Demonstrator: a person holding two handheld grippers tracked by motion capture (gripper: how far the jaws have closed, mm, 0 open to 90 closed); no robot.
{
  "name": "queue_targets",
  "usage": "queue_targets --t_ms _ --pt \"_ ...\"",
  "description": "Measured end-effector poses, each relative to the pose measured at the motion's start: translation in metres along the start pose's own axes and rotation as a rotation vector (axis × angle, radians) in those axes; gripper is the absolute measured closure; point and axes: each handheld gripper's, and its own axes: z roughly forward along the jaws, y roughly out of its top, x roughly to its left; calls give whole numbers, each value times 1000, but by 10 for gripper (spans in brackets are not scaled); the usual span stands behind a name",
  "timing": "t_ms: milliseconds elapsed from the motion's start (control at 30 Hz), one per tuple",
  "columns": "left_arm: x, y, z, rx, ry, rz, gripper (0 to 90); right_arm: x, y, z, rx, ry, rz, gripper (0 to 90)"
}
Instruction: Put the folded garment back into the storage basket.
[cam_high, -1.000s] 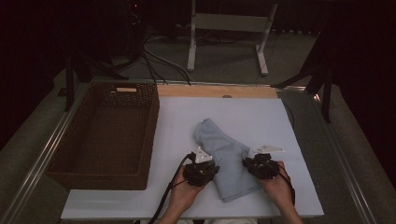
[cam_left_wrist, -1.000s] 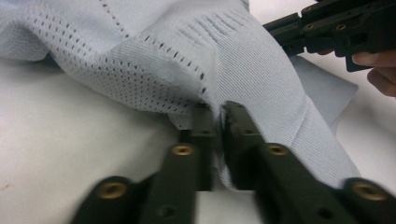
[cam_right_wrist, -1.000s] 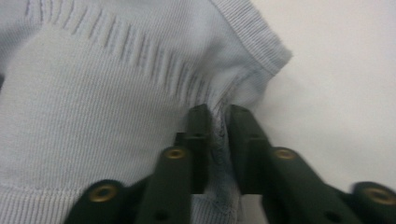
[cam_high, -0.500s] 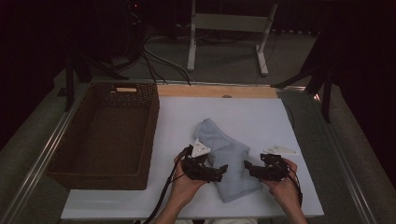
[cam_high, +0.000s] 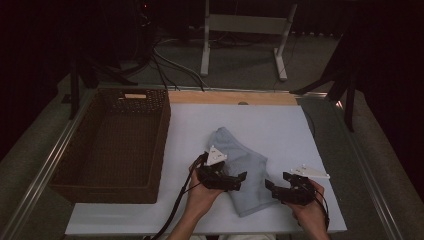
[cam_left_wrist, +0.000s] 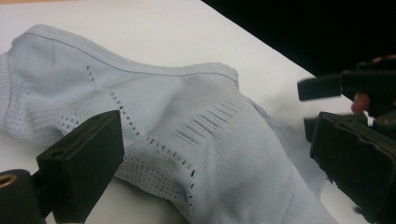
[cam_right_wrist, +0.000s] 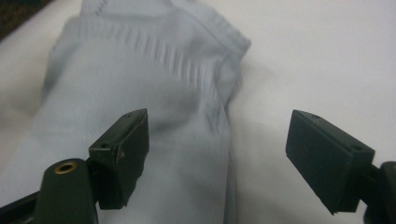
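Pale blue sock (cam_high: 240, 170) lying flat on the white worktop (cam_high: 280, 125).
It is lying folded and slightly rumpled near the worktop's front edge, running diagonally from its ribbed, stitched end at the back left toward the front right, showing rows of small perforations and short slits in the knit.

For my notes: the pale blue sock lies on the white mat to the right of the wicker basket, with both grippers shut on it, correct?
Not quite: the left gripper and right gripper are open beside the sock, as both gripper views show. The mat and basket are right.
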Motion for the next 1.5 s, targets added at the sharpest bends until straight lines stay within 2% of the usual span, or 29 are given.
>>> queue_targets --t_ms 300,433,567,767,1033,1067,1133,1233,1400,1500 --pt "0 2 1 -5 2 -2 46 2 -9 3 32 -12 -5 233" --pt "1 3 0 -12 2 -6 46 5 -11 8 73 -21 -21 258" --pt "1 3 -1 -14 5 -5 46 7 -13 13 119 -51 -45 298" --pt "2 3 -1 -14 5 -3 46 7 -15 19 165 -55 -36 328" --pt "2 3 -2 -8 8 3 46 5 -16 21 190 -35 -9 363" --pt "2 3 -2 -6 4 3 46 5 -16 21 193 -30 -8 383" --pt "2 3 -1 -2 2 2 46 7 -16 19 203 -1 -8 503" --pt "2 2 -1 2 1 2 46 8 -15 19 217 7 -9 550" --pt "3 -1 -1 15 0 1 46 8 -14 18 234 64 -1 733" --pt "4 -4 0 23 -2 -1 47 8 -14 17 235 74 -12 772"
